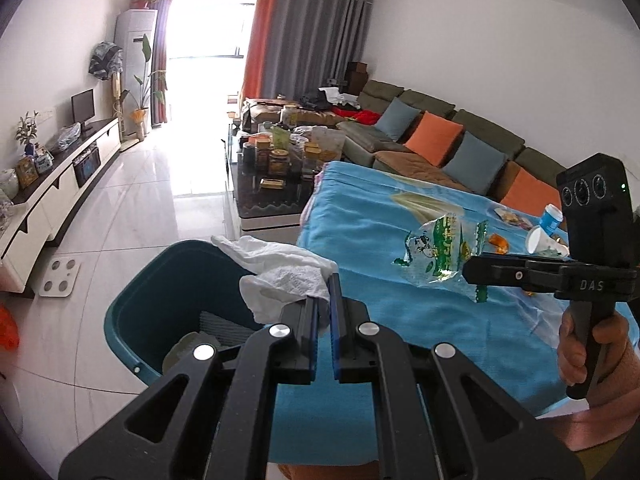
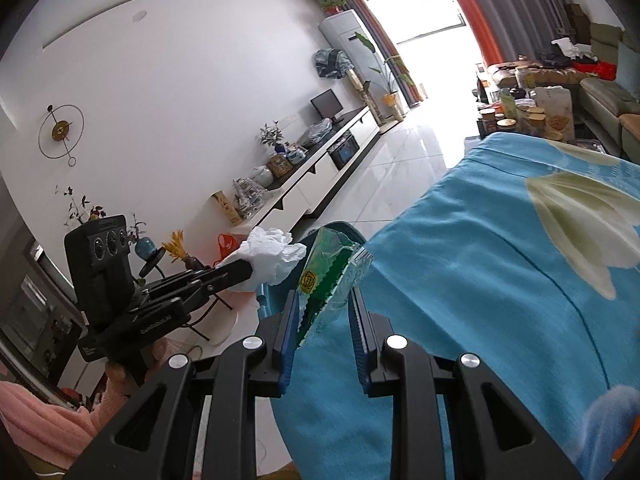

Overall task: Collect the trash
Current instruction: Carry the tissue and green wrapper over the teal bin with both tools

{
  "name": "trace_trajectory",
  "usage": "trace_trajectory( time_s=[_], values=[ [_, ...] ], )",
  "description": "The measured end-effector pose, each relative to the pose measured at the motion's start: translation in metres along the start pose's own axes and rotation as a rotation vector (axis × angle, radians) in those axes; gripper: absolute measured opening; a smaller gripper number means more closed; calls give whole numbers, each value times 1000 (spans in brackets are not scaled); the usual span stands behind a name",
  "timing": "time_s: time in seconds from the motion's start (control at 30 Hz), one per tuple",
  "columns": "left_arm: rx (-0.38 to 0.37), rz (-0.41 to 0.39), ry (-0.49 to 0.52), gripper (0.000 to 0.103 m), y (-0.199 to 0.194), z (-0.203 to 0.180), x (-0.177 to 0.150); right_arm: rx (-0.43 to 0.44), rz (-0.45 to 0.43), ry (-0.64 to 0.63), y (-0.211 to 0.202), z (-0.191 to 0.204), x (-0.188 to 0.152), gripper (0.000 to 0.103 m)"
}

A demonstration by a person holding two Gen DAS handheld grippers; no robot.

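My left gripper [image 1: 325, 292] is shut on a crumpled white tissue [image 1: 280, 272] and holds it over the open teal bin [image 1: 132, 308] beside the table. The tissue also shows in the right wrist view [image 2: 272, 256]. My right gripper [image 2: 324, 300] has its jaws apart, with a clear green-printed plastic wrapper [image 2: 332, 276] hanging between them against the left finger, above the table edge near the bin [image 2: 340, 227]. In the left wrist view the right gripper [image 1: 472, 270] sits at the wrapper [image 1: 440, 252] over the blue tablecloth [image 1: 380, 220].
On the cloth at the far right lie a white paper cup [image 1: 542, 240], a blue-capped bottle [image 1: 552, 216] and small orange wrappers [image 1: 498, 242]. A cluttered dark coffee table [image 1: 272, 184] and a sofa [image 1: 440, 140] lie beyond. A white scale [image 1: 60, 278] lies on the floor.
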State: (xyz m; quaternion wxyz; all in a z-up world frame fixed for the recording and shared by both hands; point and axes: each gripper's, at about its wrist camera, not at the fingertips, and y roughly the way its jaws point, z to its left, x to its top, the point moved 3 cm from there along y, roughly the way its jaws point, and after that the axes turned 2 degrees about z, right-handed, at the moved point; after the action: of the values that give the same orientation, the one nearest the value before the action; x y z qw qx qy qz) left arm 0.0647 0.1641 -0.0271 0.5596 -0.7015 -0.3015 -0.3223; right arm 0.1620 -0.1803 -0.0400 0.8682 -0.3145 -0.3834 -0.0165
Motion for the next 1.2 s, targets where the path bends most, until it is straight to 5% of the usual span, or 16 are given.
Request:
trace_trajectory(
  time_s=[1.2],
  values=[
    [69, 68, -136, 5, 29, 69, -12, 52, 153, -53, 96, 28, 34, 23]
  ],
)
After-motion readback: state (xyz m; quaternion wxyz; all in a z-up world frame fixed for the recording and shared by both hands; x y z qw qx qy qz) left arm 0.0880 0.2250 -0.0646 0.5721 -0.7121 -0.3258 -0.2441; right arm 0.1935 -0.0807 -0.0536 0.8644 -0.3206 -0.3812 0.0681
